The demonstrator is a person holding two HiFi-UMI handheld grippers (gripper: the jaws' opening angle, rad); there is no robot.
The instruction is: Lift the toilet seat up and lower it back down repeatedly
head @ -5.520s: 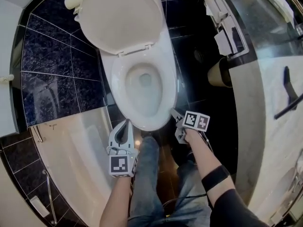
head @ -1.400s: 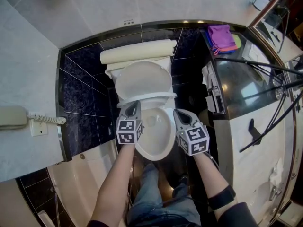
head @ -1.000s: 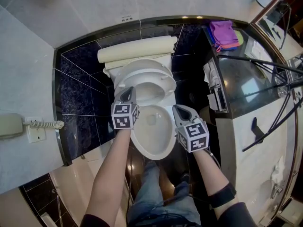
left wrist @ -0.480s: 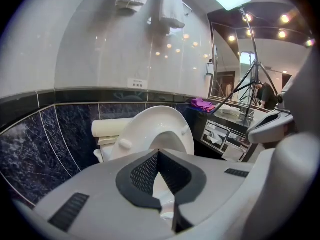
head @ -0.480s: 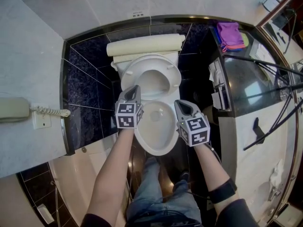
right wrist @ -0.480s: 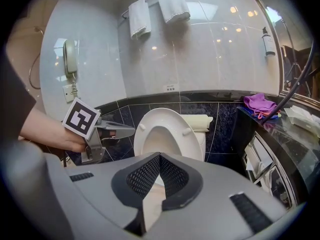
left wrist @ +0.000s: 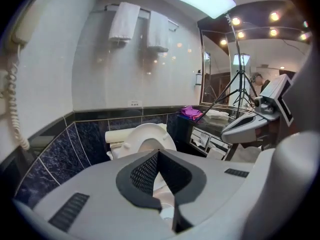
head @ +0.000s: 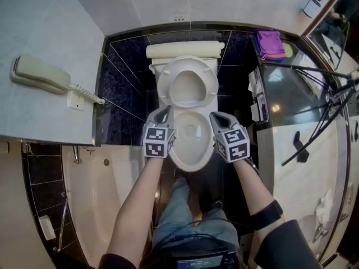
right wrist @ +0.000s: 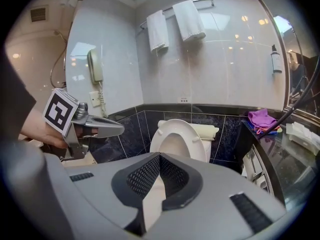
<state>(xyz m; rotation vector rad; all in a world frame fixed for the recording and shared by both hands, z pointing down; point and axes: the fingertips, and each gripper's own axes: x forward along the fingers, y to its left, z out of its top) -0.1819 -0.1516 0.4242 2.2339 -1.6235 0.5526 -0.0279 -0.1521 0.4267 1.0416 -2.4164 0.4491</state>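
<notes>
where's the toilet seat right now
In the head view the toilet seat stands raised at centre, at the back of the open bowl, just ahead of the left gripper and the right gripper.

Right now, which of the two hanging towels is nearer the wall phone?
The left towel in the right gripper view: it hangs at the rail end toward the wall phone, while the other towel hangs further right.
</notes>
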